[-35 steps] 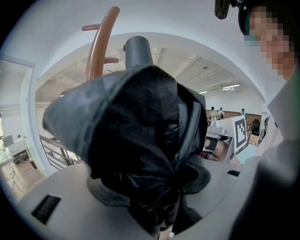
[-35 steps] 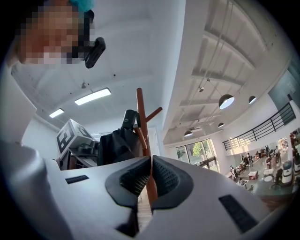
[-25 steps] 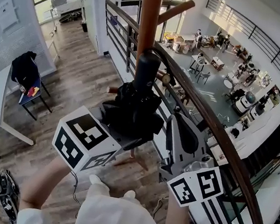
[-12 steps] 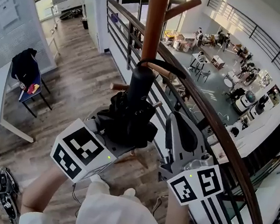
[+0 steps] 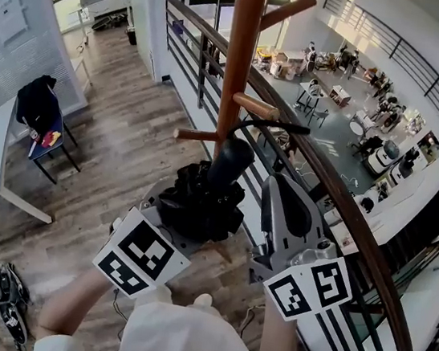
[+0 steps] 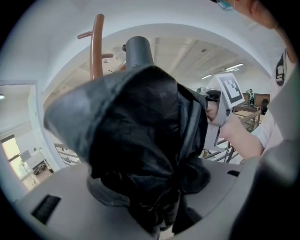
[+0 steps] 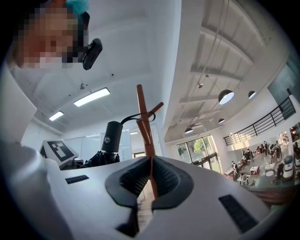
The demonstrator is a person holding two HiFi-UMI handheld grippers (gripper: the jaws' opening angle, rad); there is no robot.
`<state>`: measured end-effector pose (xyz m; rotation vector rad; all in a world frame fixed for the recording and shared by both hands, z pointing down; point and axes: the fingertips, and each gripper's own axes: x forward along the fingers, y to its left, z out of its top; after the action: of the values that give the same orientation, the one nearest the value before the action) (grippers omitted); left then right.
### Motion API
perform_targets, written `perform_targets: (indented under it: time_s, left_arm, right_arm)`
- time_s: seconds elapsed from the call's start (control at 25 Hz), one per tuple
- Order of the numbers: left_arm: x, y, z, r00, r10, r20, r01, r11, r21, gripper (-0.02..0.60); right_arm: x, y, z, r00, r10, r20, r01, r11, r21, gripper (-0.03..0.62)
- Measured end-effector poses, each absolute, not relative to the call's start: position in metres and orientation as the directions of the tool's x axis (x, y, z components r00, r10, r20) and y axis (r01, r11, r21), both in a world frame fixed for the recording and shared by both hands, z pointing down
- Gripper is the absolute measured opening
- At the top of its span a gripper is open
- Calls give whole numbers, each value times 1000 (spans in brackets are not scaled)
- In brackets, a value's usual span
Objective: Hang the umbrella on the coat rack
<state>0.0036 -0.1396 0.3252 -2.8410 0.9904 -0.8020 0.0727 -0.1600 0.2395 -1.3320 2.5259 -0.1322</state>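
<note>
Head view shows your left gripper (image 5: 179, 230) jaws clamped on the folded umbrella (image 5: 204, 197), handle tilted up beside the coat rack (image 5: 241, 52) so its strap (image 5: 279, 125) reaches a peg (image 5: 254, 105), while your right gripper (image 5: 278, 189) jaws sit closed and empty.

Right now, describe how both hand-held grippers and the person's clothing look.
Both the left hand-held gripper and the right hand-held gripper have smooth light-grey shells with dark jaw pads. Each carries a white cube printed with black square markers. A thin dark cable hangs below the left one. The person wears a white top.
</note>
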Motion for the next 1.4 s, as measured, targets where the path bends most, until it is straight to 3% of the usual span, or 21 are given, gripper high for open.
perform_targets:
  time_s: [0.36, 0.4, 0.44, 0.48, 0.56, 0.8, 0.84, 0.88, 0.92, 1.4]
  left_arm:
    - [0, -147, 324, 663, -597, 451, -593, -787, -171, 272]
    - [0, -147, 322, 662, -599, 449, -594, -786, -173, 272]
    - [0, -147, 322, 662, -601, 448, -595, -785, -174, 272]
    - [-1, -147, 321, 661, -602, 447, -596, -784, -175, 272]
    - [-1, -147, 320, 661, -604, 445, -596, -783, -178, 272]
    - [1, -147, 315, 662, -606, 440, -594, -783, -184, 272]
    - [1, -148, 314, 663, -607, 438, -595, -783, -182, 272]
    - [1, -148, 314, 664, -607, 437, -597, -782, -180, 272]
    - [1, -149, 313, 664, -608, 435, -598, -781, -178, 270]
    - [-2, -149, 314, 675, -602, 426, -605, -783, -146, 272]
  right_arm:
    - [75, -146, 202, -593, -761, -265, -759, 637, -131, 42]
    - [72, -142, 197, -611, -744, -271, -745, 656, -121, 69]
    - [68, -138, 194, -631, -728, -267, -733, 673, -103, 180]
    - [63, -134, 193, -652, -714, -255, -722, 687, -78, 222]
    - [52, -131, 193, -677, -701, -225, -715, 699, -28, 225]
    - [38, -143, 201, -679, -720, -142, -733, 677, 71, 210]
    - [39, -145, 201, -670, -729, -140, -741, 666, 79, 167]
    - [42, -148, 200, -657, -741, -140, -753, 652, 87, 85]
    - [44, -150, 200, -647, -750, -140, -762, 641, 90, 61]
    - [42, -158, 176, -714, -667, -214, -674, 737, -47, 48]
